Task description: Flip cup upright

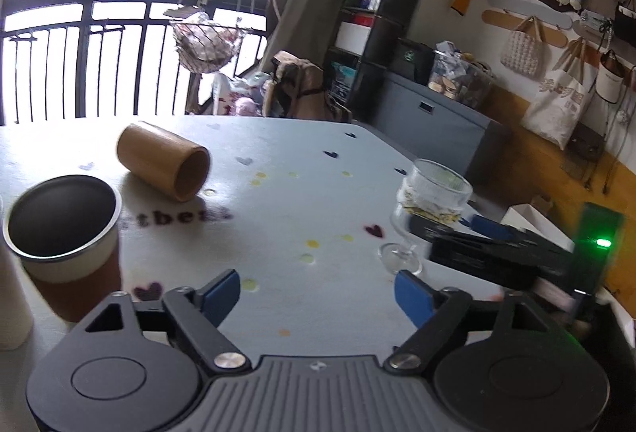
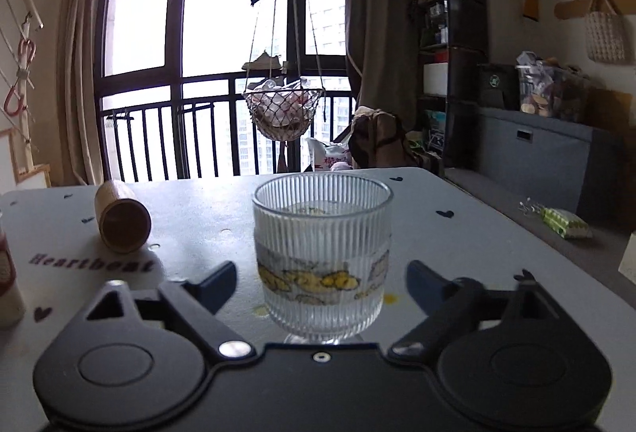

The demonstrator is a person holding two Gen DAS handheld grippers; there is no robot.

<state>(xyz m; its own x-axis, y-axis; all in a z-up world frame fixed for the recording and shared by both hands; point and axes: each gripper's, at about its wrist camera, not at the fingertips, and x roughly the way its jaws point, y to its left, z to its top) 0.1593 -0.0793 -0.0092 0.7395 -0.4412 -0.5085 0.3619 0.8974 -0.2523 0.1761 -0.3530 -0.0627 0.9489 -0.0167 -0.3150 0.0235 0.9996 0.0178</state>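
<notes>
A wooden cup [image 1: 163, 161] lies on its side on the pale table [image 1: 302, 201], its mouth turned toward me; it also shows in the right wrist view [image 2: 121, 221] at the far left. A ribbed stemmed glass [image 2: 322, 257] stands upright between the open fingers of my right gripper [image 2: 320, 285], not clamped. It also shows in the left wrist view [image 1: 427, 209] with the right gripper [image 1: 469, 237] beside it. My left gripper [image 1: 318, 292] is open and empty, well short of the wooden cup.
A dark-lined tumbler with a brown sleeve [image 1: 65, 241] stands upright at the near left. A pale bottle [image 2: 8, 273] stands at the table's left edge. A grey cabinet [image 2: 536, 153] and shelves stand to the right of the table.
</notes>
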